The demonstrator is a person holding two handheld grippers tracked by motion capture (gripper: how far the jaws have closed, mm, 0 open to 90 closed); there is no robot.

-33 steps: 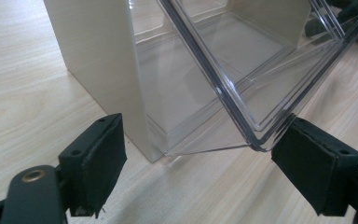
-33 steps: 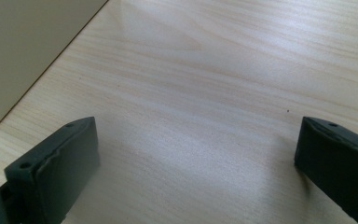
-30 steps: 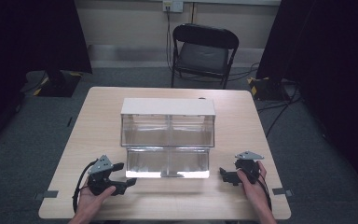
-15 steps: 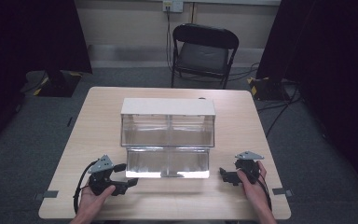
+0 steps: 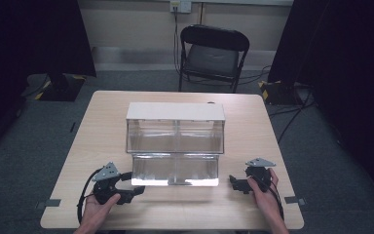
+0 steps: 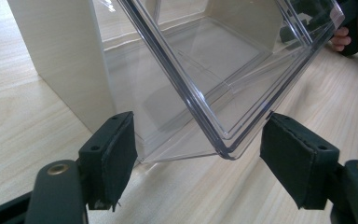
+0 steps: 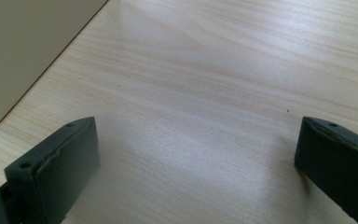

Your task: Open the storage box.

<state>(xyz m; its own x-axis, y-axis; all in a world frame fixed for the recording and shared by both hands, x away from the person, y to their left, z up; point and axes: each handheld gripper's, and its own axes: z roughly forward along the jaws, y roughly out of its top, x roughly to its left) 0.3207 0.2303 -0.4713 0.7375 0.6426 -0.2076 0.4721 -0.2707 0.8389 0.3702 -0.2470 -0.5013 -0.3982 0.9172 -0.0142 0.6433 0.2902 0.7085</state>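
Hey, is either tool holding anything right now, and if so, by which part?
Nothing is held. The left tool is open with a corner of the clear drawer between its jaws, untouched. The right tool is open over bare table.

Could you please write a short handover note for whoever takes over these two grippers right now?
Left gripper: open, held low at the left front corner of the clear drawer, jaws either side of that corner, not touching it.
Right gripper: open, holding nothing, over bare table to the right of the drawer.
Drawer: pulled out from the pale two-bay cabinet and looks empty.
Done: drawer stands open.
Left: probably grip or push the drawer; nothing is clamped yet.
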